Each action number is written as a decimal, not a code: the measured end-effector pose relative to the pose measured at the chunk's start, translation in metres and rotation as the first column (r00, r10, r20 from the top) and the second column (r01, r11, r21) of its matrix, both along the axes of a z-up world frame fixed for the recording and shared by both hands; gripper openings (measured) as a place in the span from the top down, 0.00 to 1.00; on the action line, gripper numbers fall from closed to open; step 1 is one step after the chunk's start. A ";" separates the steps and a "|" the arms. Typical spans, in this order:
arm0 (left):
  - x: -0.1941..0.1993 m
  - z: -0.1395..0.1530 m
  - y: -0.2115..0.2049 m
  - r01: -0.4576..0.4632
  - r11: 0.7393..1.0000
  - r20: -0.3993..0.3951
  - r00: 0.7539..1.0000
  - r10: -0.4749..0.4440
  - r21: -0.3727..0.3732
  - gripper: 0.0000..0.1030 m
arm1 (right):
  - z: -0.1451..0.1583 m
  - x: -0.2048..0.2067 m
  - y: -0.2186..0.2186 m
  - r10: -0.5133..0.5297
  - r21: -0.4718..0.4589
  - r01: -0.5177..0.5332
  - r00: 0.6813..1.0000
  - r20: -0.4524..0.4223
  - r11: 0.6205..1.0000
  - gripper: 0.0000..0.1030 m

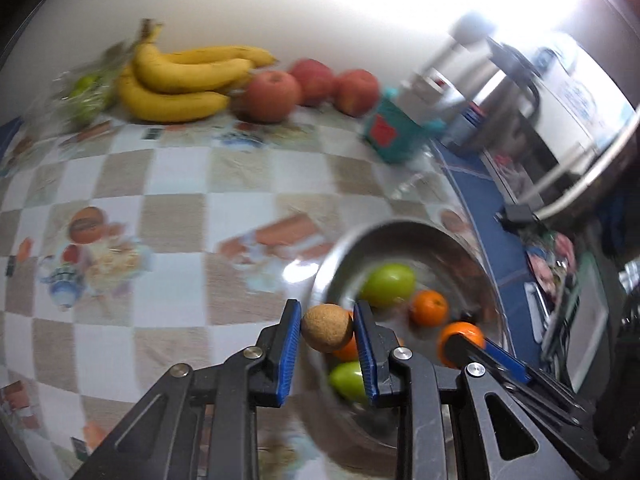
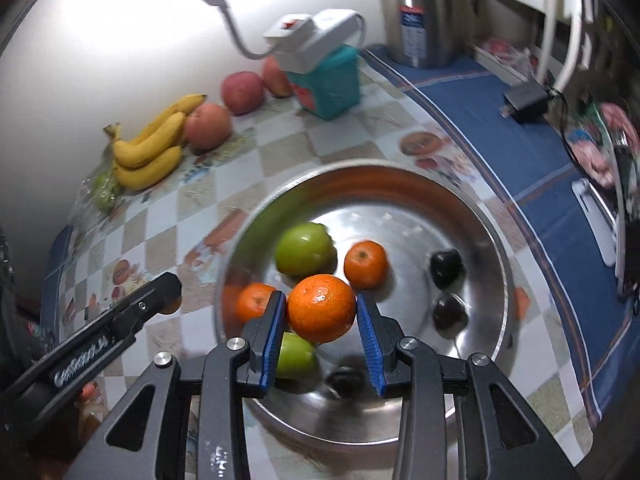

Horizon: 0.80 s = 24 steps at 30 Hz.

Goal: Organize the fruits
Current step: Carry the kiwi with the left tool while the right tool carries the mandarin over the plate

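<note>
My left gripper (image 1: 328,314) is shut on a small brown round fruit (image 1: 326,328), held above the near left rim of a steel bowl (image 1: 400,226). The bowl (image 2: 360,168) holds green fruits (image 2: 305,248), small oranges (image 2: 365,264) and dark fruits (image 2: 445,267). Over the bowl, my right gripper (image 2: 321,300) is shut on a large orange (image 2: 322,308). In the left wrist view that orange (image 1: 460,336) shows at the lower right, at the right gripper's tip. In the right wrist view the left gripper (image 2: 160,292) hangs left of the bowl, and its brown fruit is mostly hidden there.
By the white wall lie a bunch of bananas (image 1: 180,80), three red apples (image 1: 270,96) and a bag of green fruit (image 1: 86,96). A teal box (image 2: 328,80), a white lamp base (image 2: 312,36) and a steel kettle (image 2: 420,12) stand behind the bowl. A checked cloth (image 1: 160,208) covers the table.
</note>
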<state>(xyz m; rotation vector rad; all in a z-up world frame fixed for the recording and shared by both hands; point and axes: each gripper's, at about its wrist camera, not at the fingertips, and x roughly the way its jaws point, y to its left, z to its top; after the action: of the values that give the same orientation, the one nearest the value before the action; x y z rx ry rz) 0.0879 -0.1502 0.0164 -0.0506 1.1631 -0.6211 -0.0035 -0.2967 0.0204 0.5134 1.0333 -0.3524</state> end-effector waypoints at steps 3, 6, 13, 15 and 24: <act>-0.003 -0.009 -0.019 0.038 0.999 -0.010 0.999 -0.038 0.009 0.72 | -0.007 -0.004 -0.008 -0.019 0.004 0.019 0.999 -0.031 1.000 0.63; 0.000 -0.015 -0.029 0.046 0.999 0.007 0.999 -0.046 0.020 0.72 | -0.014 -0.004 -0.013 -0.032 0.018 0.033 0.998 -0.049 0.999 0.63; 0.010 -0.023 -0.031 0.008 1.000 0.029 1.000 -0.009 0.025 0.72 | -0.025 -0.002 -0.017 -0.034 0.027 0.036 0.996 -0.081 0.999 0.63; 0.013 -0.024 -0.029 -0.012 1.000 0.020 1.000 0.012 0.011 0.71 | -0.030 -0.002 -0.019 -0.034 0.033 0.037 0.995 -0.096 0.999 0.63; 0.011 -0.021 -0.025 -0.018 1.000 0.009 1.000 0.018 0.009 0.69 | -0.039 0.000 -0.017 -0.027 0.042 0.033 0.991 -0.129 0.999 0.63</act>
<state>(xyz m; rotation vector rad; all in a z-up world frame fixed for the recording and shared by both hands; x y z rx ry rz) 0.0984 -0.1749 -0.0047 -0.0501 1.1554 -0.5994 -0.0031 -0.3138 -0.0190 0.5518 1.1610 -0.3940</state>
